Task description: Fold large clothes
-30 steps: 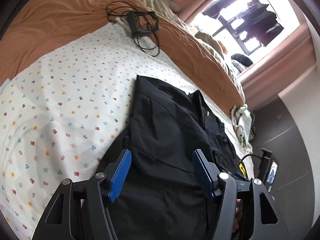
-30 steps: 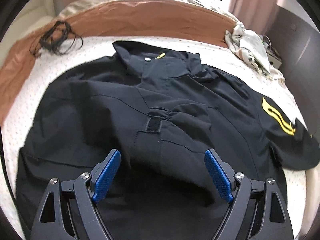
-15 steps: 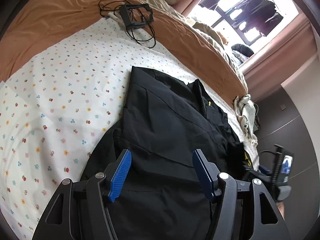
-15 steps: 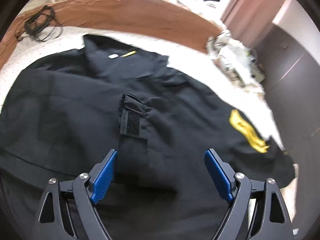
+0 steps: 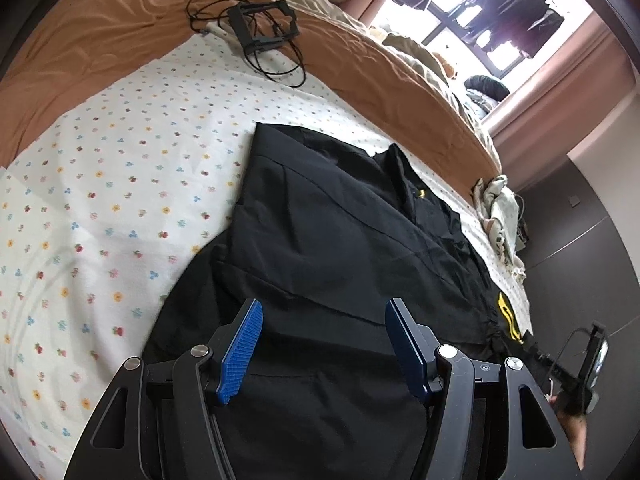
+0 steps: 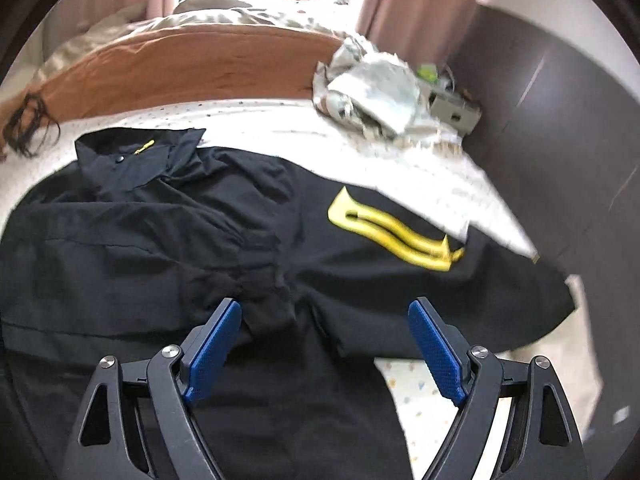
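Black jacket point(image 6: 168, 240) flat on bed, collar point(image 6: 136, 156) away from both tools.

Black jacket point(image 6: 168, 248), yellow stripe emblem point(image 6: 394, 236) at 2 o'clock. White sheet point(image 5: 120, 184), multicolour floral dots. Rust-orange blanket point(image 5: 120, 40). Tool pads point(image 5: 240, 348) blue.
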Demonstrator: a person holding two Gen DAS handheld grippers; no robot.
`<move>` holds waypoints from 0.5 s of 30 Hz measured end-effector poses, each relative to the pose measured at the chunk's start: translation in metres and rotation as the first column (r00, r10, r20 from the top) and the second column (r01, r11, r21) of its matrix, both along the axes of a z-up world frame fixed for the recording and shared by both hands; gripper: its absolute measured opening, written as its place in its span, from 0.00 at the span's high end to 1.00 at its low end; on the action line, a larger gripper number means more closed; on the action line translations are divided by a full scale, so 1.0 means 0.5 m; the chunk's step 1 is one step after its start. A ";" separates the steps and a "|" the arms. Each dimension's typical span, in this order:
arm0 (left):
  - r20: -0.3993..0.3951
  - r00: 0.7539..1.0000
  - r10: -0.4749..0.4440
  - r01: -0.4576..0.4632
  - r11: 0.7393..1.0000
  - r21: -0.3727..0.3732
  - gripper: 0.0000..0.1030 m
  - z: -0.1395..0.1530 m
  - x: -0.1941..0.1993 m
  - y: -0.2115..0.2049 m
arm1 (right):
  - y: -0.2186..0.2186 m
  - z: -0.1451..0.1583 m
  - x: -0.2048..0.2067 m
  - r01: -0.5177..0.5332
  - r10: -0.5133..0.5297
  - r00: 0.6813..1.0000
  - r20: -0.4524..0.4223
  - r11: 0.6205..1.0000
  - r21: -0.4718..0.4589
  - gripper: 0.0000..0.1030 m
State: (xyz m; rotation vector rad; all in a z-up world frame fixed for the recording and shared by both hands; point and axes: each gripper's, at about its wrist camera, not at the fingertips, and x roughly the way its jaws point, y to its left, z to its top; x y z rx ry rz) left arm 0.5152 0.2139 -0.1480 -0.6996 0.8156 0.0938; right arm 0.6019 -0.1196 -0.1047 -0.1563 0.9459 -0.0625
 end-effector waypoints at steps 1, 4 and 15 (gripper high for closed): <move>-0.001 1.000 -0.007 0.007 1.000 0.003 0.37 0.000 0.003 -0.007 | -0.008 -0.010 -0.001 -0.001 0.001 1.000 -0.007 1.000 0.016 0.22; -0.009 1.000 -0.023 0.024 0.999 0.024 0.35 -0.001 0.011 -0.024 | -0.056 -0.044 -0.007 0.017 -0.015 0.999 -0.030 0.998 0.059 0.34; 0.009 1.000 -0.020 0.019 0.997 0.074 0.06 -0.005 0.013 -0.071 | -0.314 -0.080 -0.027 0.240 -0.250 0.968 0.003 0.934 0.265 0.34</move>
